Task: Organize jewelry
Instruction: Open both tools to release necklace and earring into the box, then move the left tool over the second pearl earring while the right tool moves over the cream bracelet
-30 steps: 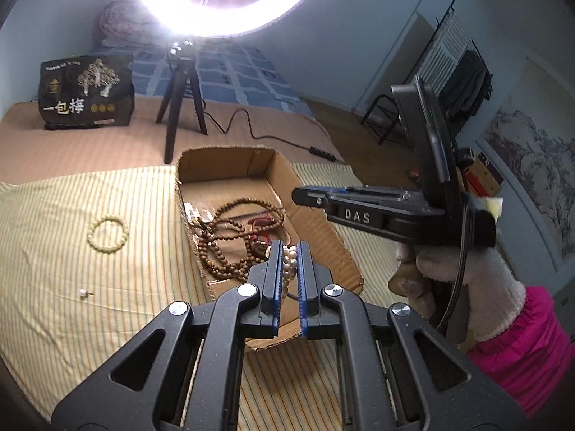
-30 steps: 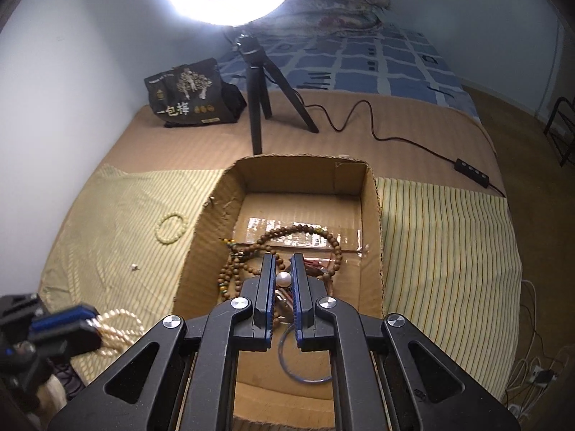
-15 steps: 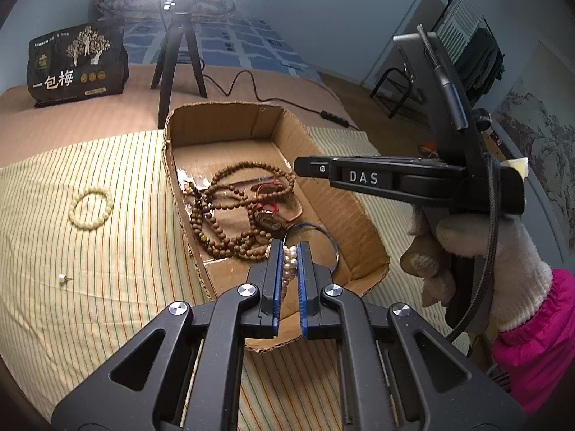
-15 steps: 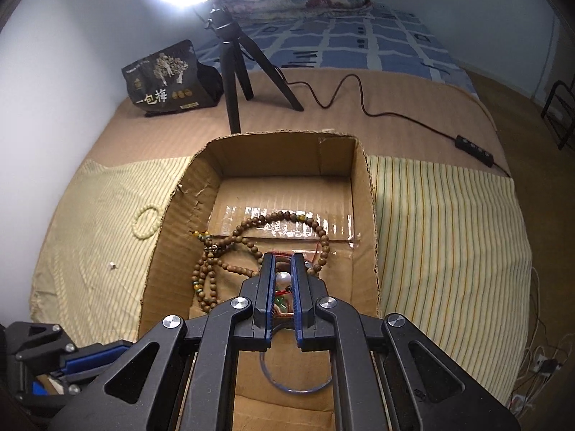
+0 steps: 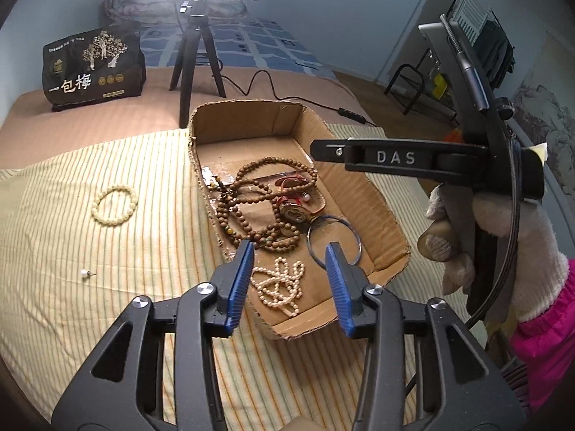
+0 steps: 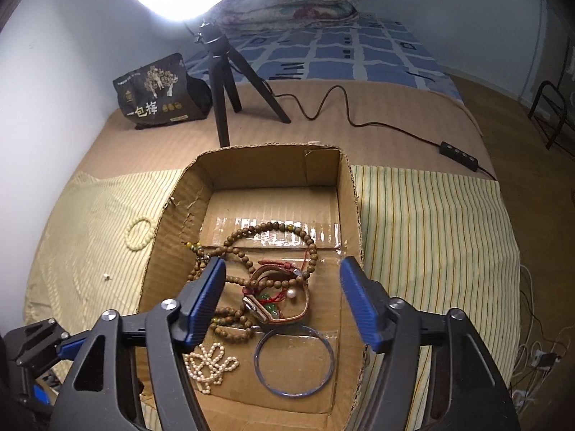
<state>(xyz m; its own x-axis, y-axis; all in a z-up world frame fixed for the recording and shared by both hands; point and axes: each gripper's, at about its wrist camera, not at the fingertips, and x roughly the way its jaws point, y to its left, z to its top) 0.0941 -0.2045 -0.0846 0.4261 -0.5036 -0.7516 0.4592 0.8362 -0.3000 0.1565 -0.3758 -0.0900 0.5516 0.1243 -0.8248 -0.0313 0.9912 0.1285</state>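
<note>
A cardboard box point(image 5: 381, 215) on a striped cloth holds brown bead strands point(image 5: 251, 197), a red-strapped watch point(image 5: 293, 197), a blue bangle point(image 5: 334, 240) and a pearl necklace point(image 5: 282, 285). My left gripper point(image 5: 289, 262) hangs over the necklace. Its jaws are opening and the pads are clear of the pearls. My right gripper point(image 6: 284, 276) is over the box point(image 6: 273, 151), jaws opening, with nothing pressed between them. A pearl earring point(image 6: 291, 292) lies on the watch below it. The pearl necklace point(image 6: 210, 362) and bangle point(image 6: 294, 361) lie nearer.
On the cloth left of the box lie a yellow bead bracelet point(image 5: 115, 205) and a small pearl stud point(image 5: 85, 273). Behind the box stand a tripod point(image 5: 196, 54) with a ring light, its cable point(image 6: 359, 122) and a black bag point(image 5: 91, 66).
Both grippers were shut, the left on the pearl necklace and the right on the pearl earring. Both jaws have spread, and the two pieces now lie in the box.
</note>
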